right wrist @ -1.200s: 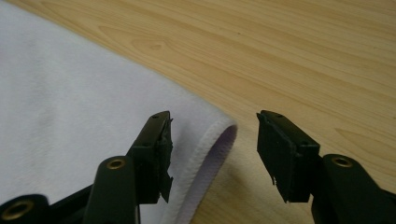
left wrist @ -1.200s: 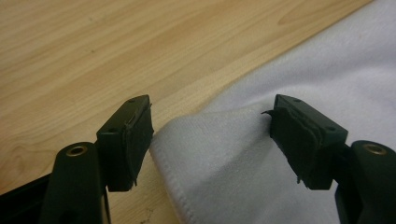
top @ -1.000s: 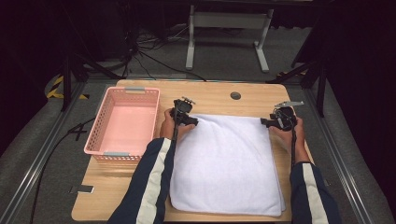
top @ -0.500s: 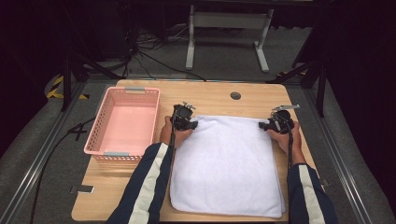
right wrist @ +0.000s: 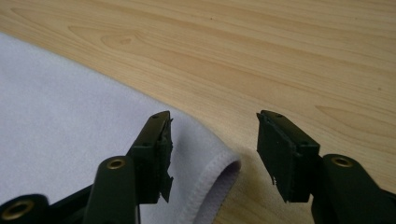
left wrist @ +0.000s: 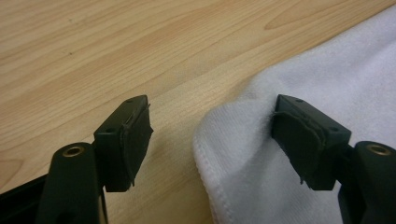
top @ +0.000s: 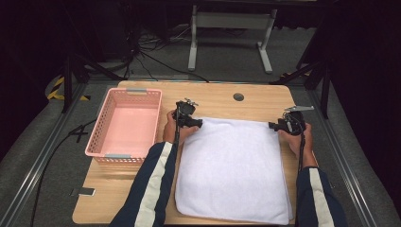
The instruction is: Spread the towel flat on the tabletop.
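Observation:
A white towel point(top: 231, 170) lies folded flat on the wooden table point(top: 118, 194). My left gripper point(top: 197, 124) is at the towel's far left corner point(left wrist: 219, 126), open, with that corner between its jaws. My right gripper point(top: 273, 126) is at the far right corner point(right wrist: 224, 170), also open, the hemmed corner lying between its jaws. In the left gripper view the right pad point(left wrist: 299, 140) rests over the towel point(left wrist: 327, 84); the left pad point(left wrist: 135, 137) is over bare wood. In the right gripper view the towel point(right wrist: 70, 107) spreads to the left.
An empty pink basket point(top: 126, 124) stands on the table's left side, just left of my left hand. A round hole point(top: 238, 97) is in the table near its far edge. Cables and a metal stand lie on the floor beyond.
Both grippers have come down and slightly toward me onto the towel's far corners. The towel has not moved.

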